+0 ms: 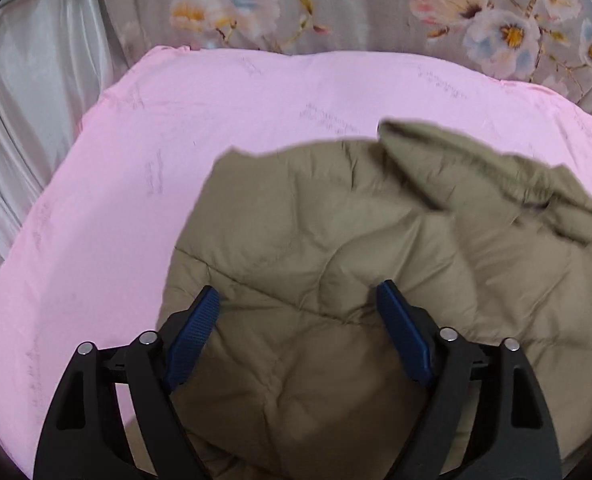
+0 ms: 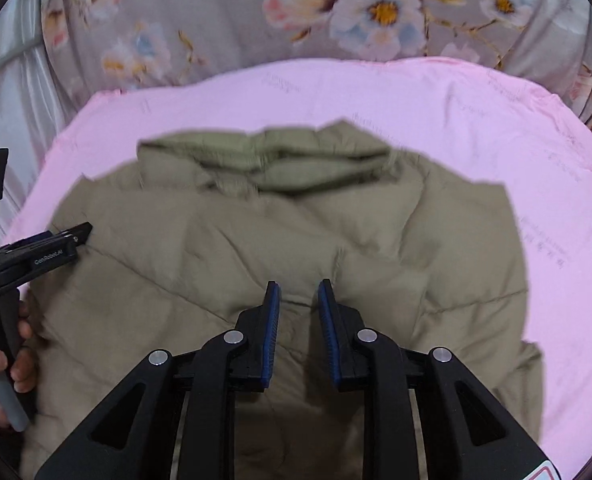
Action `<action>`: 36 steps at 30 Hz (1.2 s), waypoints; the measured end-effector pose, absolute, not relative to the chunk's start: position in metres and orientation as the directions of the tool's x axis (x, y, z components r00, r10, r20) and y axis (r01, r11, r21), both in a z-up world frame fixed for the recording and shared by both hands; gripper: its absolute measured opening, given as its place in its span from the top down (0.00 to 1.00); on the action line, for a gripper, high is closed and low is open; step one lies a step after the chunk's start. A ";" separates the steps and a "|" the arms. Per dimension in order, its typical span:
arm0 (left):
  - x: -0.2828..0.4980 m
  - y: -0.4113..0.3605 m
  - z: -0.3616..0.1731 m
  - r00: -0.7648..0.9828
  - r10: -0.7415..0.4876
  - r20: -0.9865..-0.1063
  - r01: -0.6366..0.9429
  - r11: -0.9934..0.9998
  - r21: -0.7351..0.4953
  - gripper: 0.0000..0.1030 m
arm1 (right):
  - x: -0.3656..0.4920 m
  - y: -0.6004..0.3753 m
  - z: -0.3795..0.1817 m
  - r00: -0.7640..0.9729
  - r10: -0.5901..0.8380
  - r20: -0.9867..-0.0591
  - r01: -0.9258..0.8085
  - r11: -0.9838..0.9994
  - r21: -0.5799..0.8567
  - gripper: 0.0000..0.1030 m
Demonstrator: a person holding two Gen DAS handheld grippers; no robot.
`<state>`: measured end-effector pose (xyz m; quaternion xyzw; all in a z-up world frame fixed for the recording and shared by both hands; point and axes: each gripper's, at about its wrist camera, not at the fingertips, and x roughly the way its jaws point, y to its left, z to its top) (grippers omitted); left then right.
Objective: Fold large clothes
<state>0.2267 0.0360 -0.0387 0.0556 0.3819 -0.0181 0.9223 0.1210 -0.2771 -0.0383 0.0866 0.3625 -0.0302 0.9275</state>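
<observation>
Olive quilted jacket [image 2: 279, 240] is lying crumpled on the pink sheet [image 2: 496, 120], flowered bedding [image 2: 215, 12] behind. Left tongs [image 1: 298, 294] are hanging spread wide above it; right tongs [image 2: 299, 290] are hovering narrowly parted, gripping nothing.

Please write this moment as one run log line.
task: fold clothes | jacket: on pink sheet | left gripper: open | right gripper: open, narrow gap, holds nothing
</observation>
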 end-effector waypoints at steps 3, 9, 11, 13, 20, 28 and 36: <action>0.218 0.042 -0.043 0.725 0.020 -0.689 0.061 0.994 0.093 0.16 | 0.115 -0.276 -0.042 0.741 -0.002 -0.671 0.118 0.985 0.128 0.80; 0.218 0.042 -0.044 0.724 0.027 -0.689 0.057 0.993 0.100 0.16 | 0.116 -0.281 -0.046 0.740 0.014 -0.672 0.113 0.983 0.145 0.80; 0.217 0.041 -0.044 0.723 0.026 -0.690 0.057 0.994 0.097 0.16 | 0.117 -0.286 -0.045 0.740 0.041 -0.672 0.106 0.978 0.177 0.80; 0.214 0.040 -0.038 0.719 0.015 -0.694 0.064 0.994 0.088 0.16 | 0.116 -0.294 -0.041 0.732 0.080 -0.676 0.108 0.967 0.231 0.79; 0.235 0.035 0.019 0.669 -0.245 -0.702 0.172 0.970 -0.174 0.16 | 0.148 -0.327 -0.010 0.754 0.286 -0.591 0.095 0.843 0.530 0.65; 0.315 -0.016 -0.018 0.515 -0.318 -0.796 0.121 0.946 -0.300 0.21 | 0.204 -0.347 -0.040 0.749 0.295 -0.594 0.228 0.726 0.649 0.68; 0.298 -0.020 -0.007 0.560 -0.378 -0.737 0.198 0.925 -0.324 0.91 | 0.186 -0.340 -0.009 0.850 0.256 -0.460 0.084 0.797 0.599 0.97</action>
